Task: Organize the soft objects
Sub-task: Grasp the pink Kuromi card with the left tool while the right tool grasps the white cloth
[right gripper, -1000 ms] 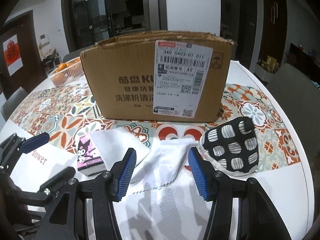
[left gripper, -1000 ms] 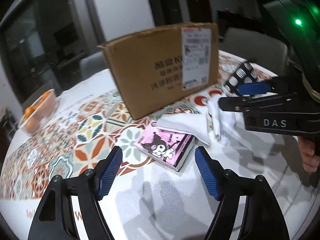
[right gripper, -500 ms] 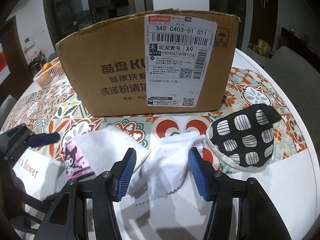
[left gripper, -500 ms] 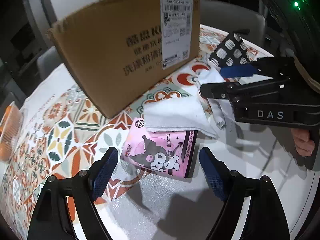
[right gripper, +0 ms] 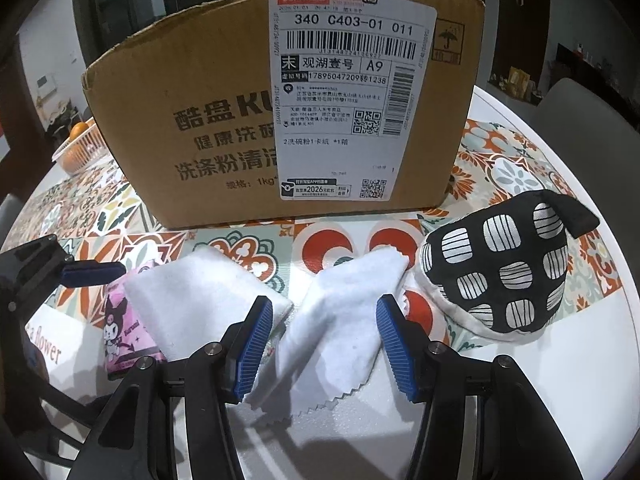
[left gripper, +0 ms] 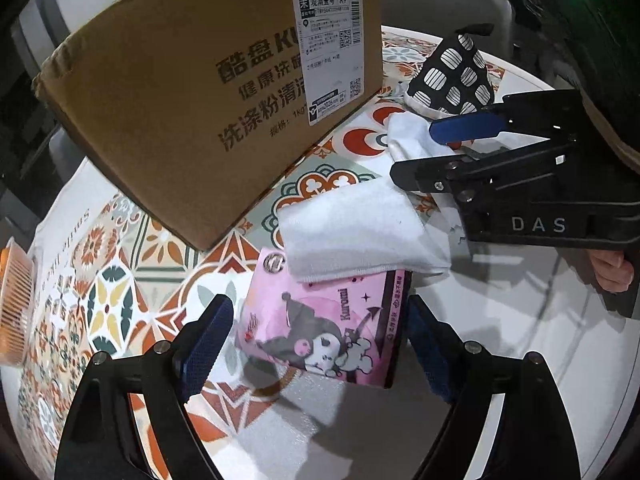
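Note:
A pink Kuromi tissue pack point(left gripper: 320, 332) lies on the table between the open fingers of my left gripper point(left gripper: 316, 348); it also shows in the right wrist view point(right gripper: 124, 336). A folded white towel point(left gripper: 356, 232) point(right gripper: 200, 296) overlaps its far edge. My right gripper point(right gripper: 324, 344) is open around a thin white cloth point(right gripper: 336, 332) with a zigzag edge. A black pouch with white striped patches point(right gripper: 504, 276) point(left gripper: 452, 76) lies to the right. The right gripper also shows in the left wrist view point(left gripper: 500, 164).
A tall cardboard box point(right gripper: 224, 120) point(left gripper: 180, 100) with a shipping label stands just behind the soft things. A basket of oranges point(right gripper: 76, 148) sits at the far left. The round table has a patterned cloth point(left gripper: 112, 280); grey chairs stand behind.
Both grippers have moved forward and down. The tissue pack now sits between my left fingers, and the white cloth sits between my right fingers. Both stay open.

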Demonstrator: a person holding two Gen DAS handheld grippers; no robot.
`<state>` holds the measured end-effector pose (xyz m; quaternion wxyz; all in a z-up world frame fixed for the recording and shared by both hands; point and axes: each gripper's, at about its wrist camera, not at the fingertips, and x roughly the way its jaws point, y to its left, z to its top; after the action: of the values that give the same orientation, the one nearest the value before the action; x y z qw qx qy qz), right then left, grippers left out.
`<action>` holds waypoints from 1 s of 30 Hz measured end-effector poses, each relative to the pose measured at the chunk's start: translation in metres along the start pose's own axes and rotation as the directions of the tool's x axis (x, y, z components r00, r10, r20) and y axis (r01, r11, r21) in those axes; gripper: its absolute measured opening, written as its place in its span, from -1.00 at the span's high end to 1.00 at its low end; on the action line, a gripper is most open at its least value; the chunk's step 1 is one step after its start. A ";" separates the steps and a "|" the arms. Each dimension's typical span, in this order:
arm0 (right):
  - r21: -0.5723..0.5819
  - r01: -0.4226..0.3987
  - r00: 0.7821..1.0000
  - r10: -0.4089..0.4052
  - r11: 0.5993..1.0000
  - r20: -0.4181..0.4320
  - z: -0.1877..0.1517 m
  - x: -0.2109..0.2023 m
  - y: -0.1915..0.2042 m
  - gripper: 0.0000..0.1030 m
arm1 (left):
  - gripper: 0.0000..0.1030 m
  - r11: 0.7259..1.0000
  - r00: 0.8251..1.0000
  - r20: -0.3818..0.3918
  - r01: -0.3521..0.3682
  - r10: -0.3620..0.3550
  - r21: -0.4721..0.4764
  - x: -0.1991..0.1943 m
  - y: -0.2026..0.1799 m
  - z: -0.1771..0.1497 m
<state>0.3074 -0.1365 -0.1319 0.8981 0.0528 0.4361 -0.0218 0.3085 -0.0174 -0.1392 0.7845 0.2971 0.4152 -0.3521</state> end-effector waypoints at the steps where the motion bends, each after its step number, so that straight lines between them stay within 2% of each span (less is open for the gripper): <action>1: 0.000 -0.001 1.000 0.001 1.000 -0.001 0.000 0.001 0.000 -0.08 | -0.70 1.000 1.000 0.003 -0.004 0.004 -0.004 0.001 0.001 0.002; 5: 0.010 -0.014 1.000 0.014 1.000 0.001 0.001 0.002 0.000 -0.08 | -0.67 0.999 1.000 0.015 0.009 -0.008 -0.042 0.003 0.003 0.004; 7: 0.013 -0.015 1.000 0.015 1.000 0.002 0.000 0.002 0.000 -0.07 | -0.52 0.999 1.000 0.020 0.005 -0.004 -0.046 0.004 0.002 0.005; 9: 0.013 -0.015 1.000 0.015 1.000 0.008 -0.002 0.001 -0.002 -0.03 | -0.49 0.998 1.000 0.026 -0.007 0.009 -0.065 0.002 0.000 0.003; 11: 0.018 -0.022 1.000 0.022 1.000 0.010 -0.003 0.001 -0.004 0.17 | -0.48 0.995 0.999 0.029 -0.028 0.031 -0.096 -0.001 -0.003 0.000; 16: 0.019 -0.042 0.999 0.042 0.999 0.004 -0.005 0.000 -0.008 0.50 | -0.47 0.985 0.998 0.033 -0.056 0.063 -0.164 -0.004 -0.008 -0.007; 20: 0.020 -0.080 0.997 0.080 0.997 -0.002 -0.007 -0.003 -0.009 0.70 | -0.46 0.961 0.996 0.038 -0.063 0.076 -0.270 -0.010 -0.013 -0.018; 26: 0.005 -0.105 0.994 0.105 0.994 0.008 -0.013 -0.013 -0.010 0.75 | -0.46 0.920 0.993 0.055 -0.078 0.107 -0.383 -0.031 -0.024 -0.038; 30: -0.008 -0.117 0.993 0.117 0.993 0.030 -0.017 -0.022 -0.010 0.84 | -0.46 0.893 0.982 0.075 -0.124 0.173 -0.434 -0.048 -0.034 -0.044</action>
<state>0.2801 -0.1442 -0.1258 0.9045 0.0751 0.4185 0.0316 0.2424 0.0112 -0.1252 0.8770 0.1289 0.4136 -0.2078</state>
